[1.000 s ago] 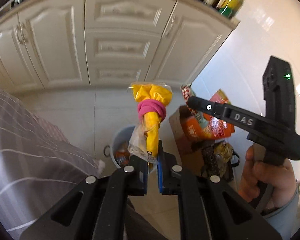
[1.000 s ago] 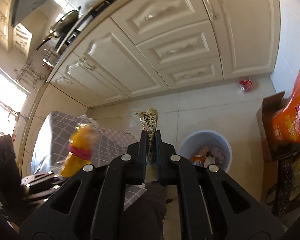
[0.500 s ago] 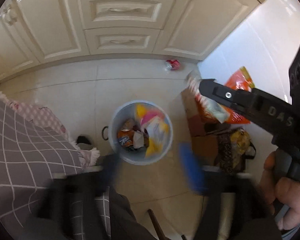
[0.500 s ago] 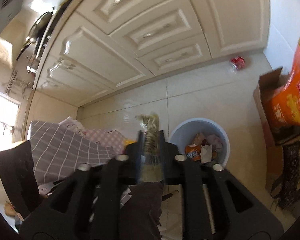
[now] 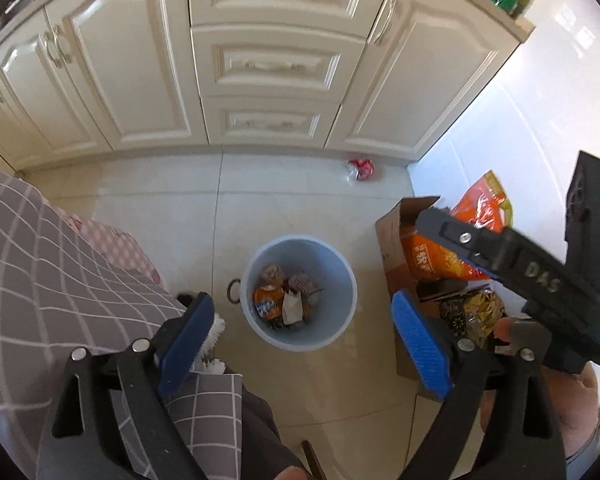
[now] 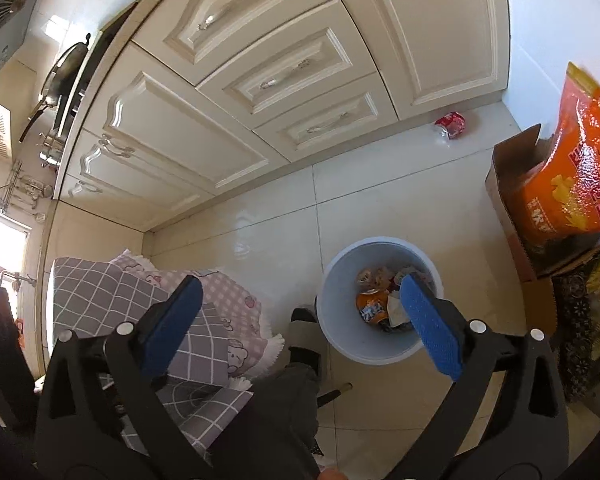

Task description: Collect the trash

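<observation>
A pale blue trash bin [image 5: 342, 276] stands on the tiled floor and holds several wrappers and an orange can [image 5: 267, 302]. It also shows in the right wrist view [image 6: 336, 280]. My left gripper [image 5: 300, 312] is open and empty, held high above the bin. My right gripper [image 6: 300, 300] is open and empty above the bin's left side; its body shows in the left wrist view [image 5: 512, 256]. A red crumpled wrapper [image 5: 361, 169] lies on the floor by the cabinets, also seen in the right wrist view [image 6: 451, 124].
Cream cabinets [image 5: 268, 64] run along the back. A cardboard box [image 5: 396, 240] with an orange bag [image 6: 572, 184] stands right of the bin. A grey checked cloth [image 5: 52, 264] covers a surface at the left. My leg and foot [image 6: 304, 356] are beside the bin.
Both grippers opened. The yellow and pink wrapper left the left gripper and the patterned wrapper left the right gripper; both grippers moved over the bin.
</observation>
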Demonstrator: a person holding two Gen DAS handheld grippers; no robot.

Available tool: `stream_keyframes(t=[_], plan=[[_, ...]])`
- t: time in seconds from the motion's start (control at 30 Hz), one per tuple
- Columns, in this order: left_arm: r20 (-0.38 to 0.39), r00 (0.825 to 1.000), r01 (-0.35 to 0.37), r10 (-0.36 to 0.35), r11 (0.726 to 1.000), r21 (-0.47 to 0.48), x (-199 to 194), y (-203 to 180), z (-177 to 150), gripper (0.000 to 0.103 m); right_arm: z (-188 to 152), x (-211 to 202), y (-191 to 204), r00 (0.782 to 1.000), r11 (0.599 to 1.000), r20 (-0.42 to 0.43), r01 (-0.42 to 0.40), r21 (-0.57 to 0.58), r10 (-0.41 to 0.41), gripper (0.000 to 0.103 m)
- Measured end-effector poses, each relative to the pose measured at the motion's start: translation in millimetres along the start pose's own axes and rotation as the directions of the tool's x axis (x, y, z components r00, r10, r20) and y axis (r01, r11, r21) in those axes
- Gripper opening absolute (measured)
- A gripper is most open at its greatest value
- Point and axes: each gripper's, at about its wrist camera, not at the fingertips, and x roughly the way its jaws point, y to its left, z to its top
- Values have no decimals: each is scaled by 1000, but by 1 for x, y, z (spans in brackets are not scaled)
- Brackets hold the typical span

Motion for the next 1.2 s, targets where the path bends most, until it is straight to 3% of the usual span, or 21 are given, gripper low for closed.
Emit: stream_keyframes(t=[0.33,0.57,0.8,0.9,1.2], plan=[[170,985,16,-18,1000,13,-95,11,-14,89,-6,-55,63,995,993,80,-44,-109,53,97],[330,944,-24,26,1000,-11,-178,36,-36,90,-22,-94,133,984,968,122,-102,-228,132,97],[464,875,-124,142,990,-70,-255,67,-59,93,-42,-124,203,968,925,138,-148,-350,208,97],[513,837,-155,191,981,-114,-287,83,-71,94,-53,-136,231,962,901,148,-153,-405,230,97],[583,736,-251,344,939,-237,-358,126,-114,98,-95,-159,309,945,830,141,-181,-528,296,97]])
